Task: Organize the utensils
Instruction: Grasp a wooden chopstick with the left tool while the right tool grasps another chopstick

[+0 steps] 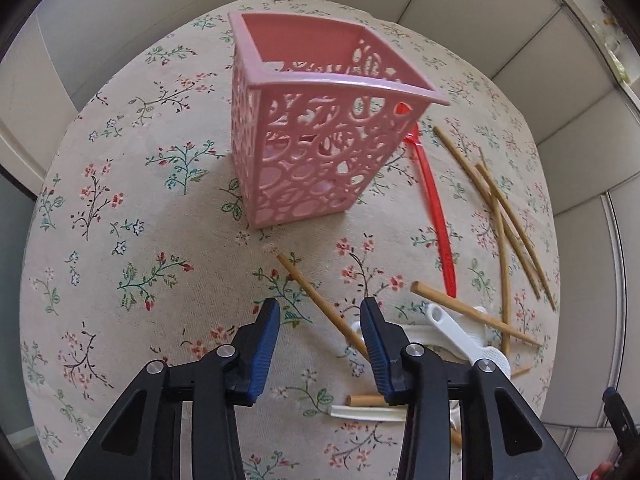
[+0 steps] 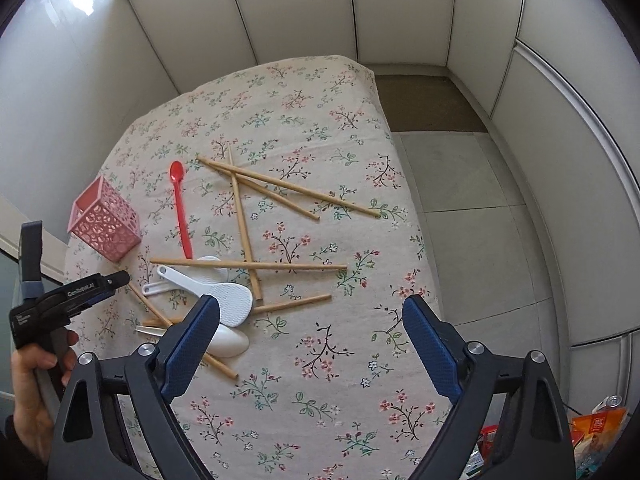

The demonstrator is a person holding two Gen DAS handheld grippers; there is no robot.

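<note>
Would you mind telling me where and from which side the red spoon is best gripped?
Grip the red spoon mid-handle from above, fingers straddling its width. It lies flat and alone on the tablecloth; its bowl end sits close beside the pink basket, its tail near the white paddles.

The basket (image 1: 316, 148) is pink with holes, the long spoon (image 2: 180, 208) is red, the chopsticks (image 2: 248, 266) are tan, the tablecloth (image 2: 328, 128) has little flowers
</note>
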